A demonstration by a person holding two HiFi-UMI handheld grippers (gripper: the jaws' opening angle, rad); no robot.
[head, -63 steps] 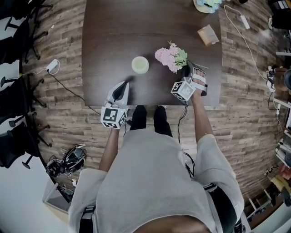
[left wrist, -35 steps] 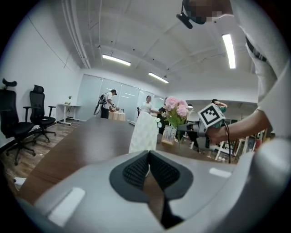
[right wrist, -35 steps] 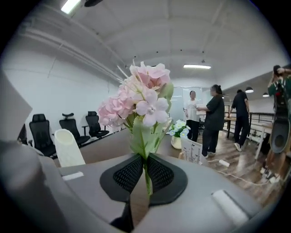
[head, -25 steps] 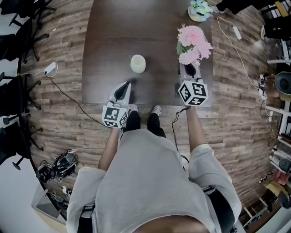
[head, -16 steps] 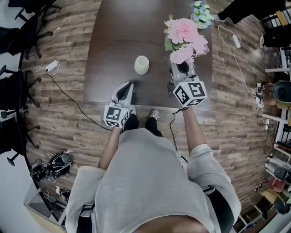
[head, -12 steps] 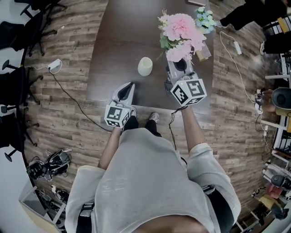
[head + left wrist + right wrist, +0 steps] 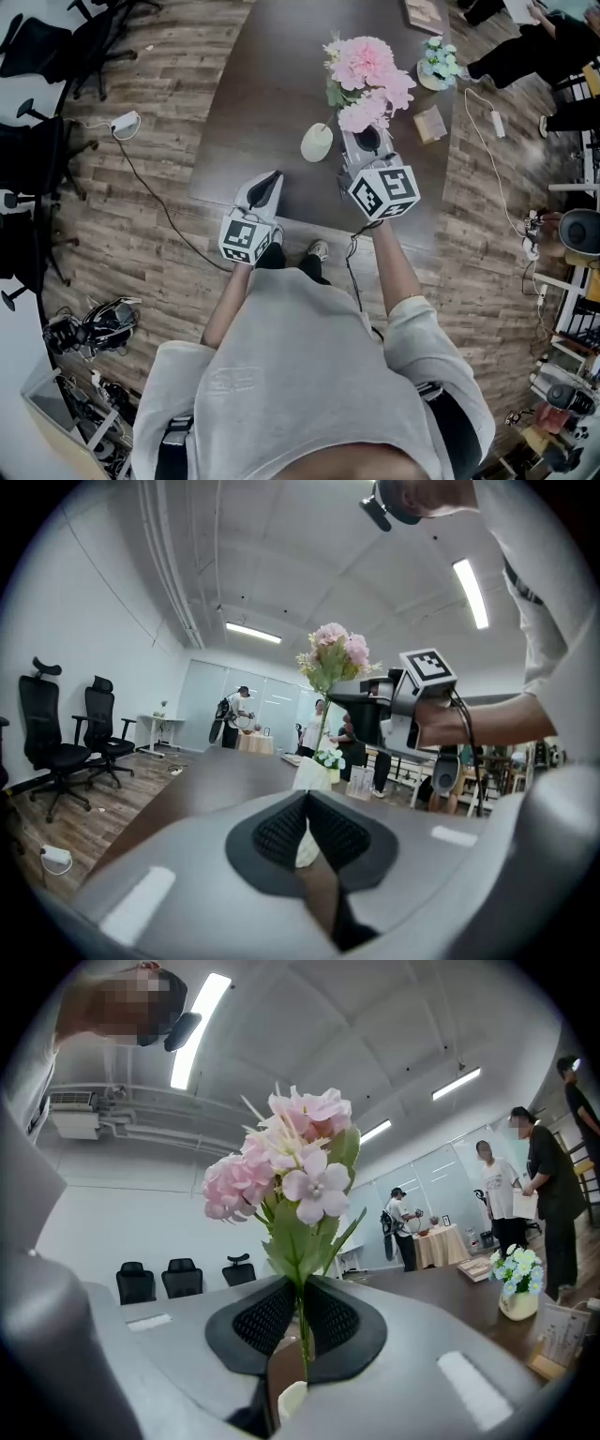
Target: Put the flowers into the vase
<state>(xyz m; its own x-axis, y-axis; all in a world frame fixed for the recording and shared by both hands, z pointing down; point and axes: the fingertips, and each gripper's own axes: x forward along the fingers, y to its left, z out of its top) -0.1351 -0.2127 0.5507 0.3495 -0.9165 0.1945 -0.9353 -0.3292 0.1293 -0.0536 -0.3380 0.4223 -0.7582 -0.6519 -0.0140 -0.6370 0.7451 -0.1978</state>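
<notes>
Pinched by their thin stem in the right gripper [image 7: 364, 141], the top-heavy flowers [image 7: 367, 73] could swivel and topple the vase [image 7: 317, 142], which the closed, empty left gripper [image 7: 272, 180] isn't steadying

Identify the flowers [image 7: 367, 80] by pink blooms and green leaves. The vase [image 7: 317, 142] is cream; the surface [image 7: 272, 103] is dark brown. Your left tool [image 7: 275, 176] and right tool [image 7: 364, 139] are grey, with black-and-white square markers and black textured pads.

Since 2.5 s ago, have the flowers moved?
Yes. The flowers, clamped in the right gripper, sat low on the table right of the vase; now they stand upright, lifted, beside it.
</notes>
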